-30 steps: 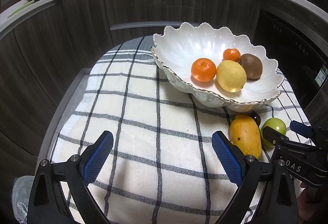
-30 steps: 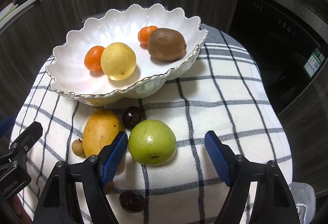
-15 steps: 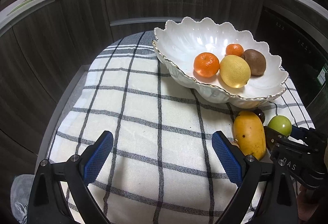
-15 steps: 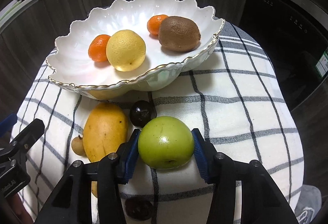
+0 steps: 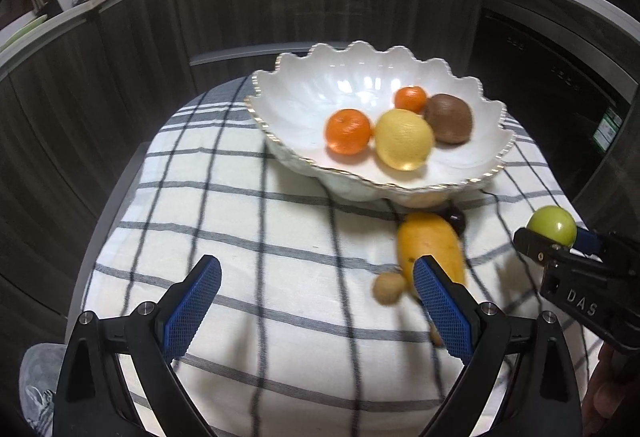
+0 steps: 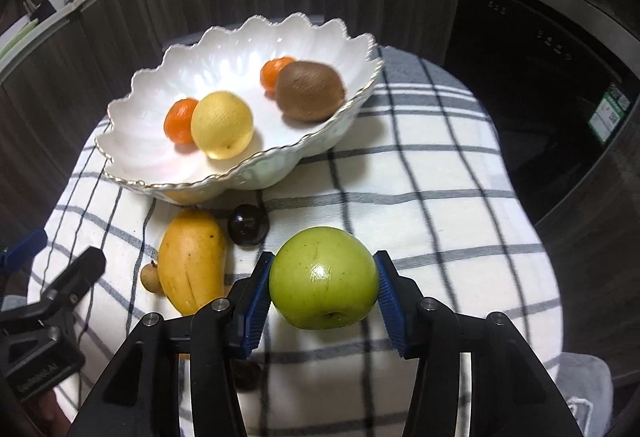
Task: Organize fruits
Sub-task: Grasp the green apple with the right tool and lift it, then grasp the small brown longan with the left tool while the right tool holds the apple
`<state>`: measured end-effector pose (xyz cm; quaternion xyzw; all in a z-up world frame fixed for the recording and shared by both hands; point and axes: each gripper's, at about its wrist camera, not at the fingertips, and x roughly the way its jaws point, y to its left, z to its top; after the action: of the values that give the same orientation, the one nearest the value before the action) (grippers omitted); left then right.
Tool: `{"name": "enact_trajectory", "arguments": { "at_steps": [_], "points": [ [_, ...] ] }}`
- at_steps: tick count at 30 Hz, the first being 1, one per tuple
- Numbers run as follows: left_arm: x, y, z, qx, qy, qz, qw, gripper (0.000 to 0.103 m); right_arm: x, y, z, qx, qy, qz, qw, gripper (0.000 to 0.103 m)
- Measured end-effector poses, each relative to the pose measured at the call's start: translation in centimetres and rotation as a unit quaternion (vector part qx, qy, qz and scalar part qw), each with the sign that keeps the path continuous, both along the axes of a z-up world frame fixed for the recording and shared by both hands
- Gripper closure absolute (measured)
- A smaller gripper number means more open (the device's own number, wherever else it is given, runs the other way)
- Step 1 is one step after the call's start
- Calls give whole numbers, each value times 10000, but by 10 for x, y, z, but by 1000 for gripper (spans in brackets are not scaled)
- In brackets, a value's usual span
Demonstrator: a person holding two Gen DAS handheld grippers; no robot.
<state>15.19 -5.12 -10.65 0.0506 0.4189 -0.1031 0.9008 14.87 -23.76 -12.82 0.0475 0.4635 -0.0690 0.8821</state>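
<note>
My right gripper [image 6: 323, 291] is shut on a green apple [image 6: 324, 283] and holds it above the checked cloth; the apple also shows in the left wrist view [image 5: 552, 225]. A white scalloped bowl [image 6: 132, 153] holds a lemon [image 6: 222, 130], two mandarins [image 6: 180, 120] and a kiwi [image 6: 310, 91]. A yellow mango [image 6: 190, 261], a dark plum [image 6: 248, 225] and a small brown fruit [image 6: 150, 277] lie on the cloth in front of the bowl. My left gripper [image 5: 316, 301] is open and empty, left of the mango [image 5: 430, 249].
A second dark fruit [image 6: 246, 375] lies on the cloth under my right gripper's left finger. The checked cloth [image 5: 240, 221] covers a small round table. Dark cabinets [image 5: 120, 97] curve close behind it, with a dark appliance [image 6: 540, 85] to the right.
My right gripper closed on the green apple and lifted it off the cloth. My left gripper shifted right, toward the mango, and stayed open.
</note>
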Motion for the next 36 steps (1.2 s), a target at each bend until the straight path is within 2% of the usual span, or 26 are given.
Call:
{"name": "enact_trajectory", "arguments": {
  "at_steps": [6, 13, 18, 23, 28, 32, 36],
  "points": [
    [-14, -22, 0, -65, 47, -274, 9996, 5, -21, -17, 12, -104, -91, -119, 9998, 53],
    [-29, -48, -8, 13, 142, -588, 9982, 7, -41, -40, 8, 8, -42, -372, 9993, 53],
    [-34, -55, -16, 173, 221, -712, 9971, 20, -46, -48, 5, 88, -37, -474, 9988, 53],
    [-35, -58, -23, 255, 268, -757, 9964, 29, -46, -48, 4, 140, -67, -464, 9988, 53],
    [-34, -61, -29, 280, 343, -809, 9957, 33, -46, -49, 1, 185, -35, -471, 9987, 53],
    [-33, -64, -33, 296, 418, -872, 9949, 43, -46, -51, -3, 232, 19, -490, 9985, 53],
    [-32, -66, -36, 301, 430, -872, 9948, 44, -46, -50, -6, 260, 47, -488, 9985, 53]
  ]
}}
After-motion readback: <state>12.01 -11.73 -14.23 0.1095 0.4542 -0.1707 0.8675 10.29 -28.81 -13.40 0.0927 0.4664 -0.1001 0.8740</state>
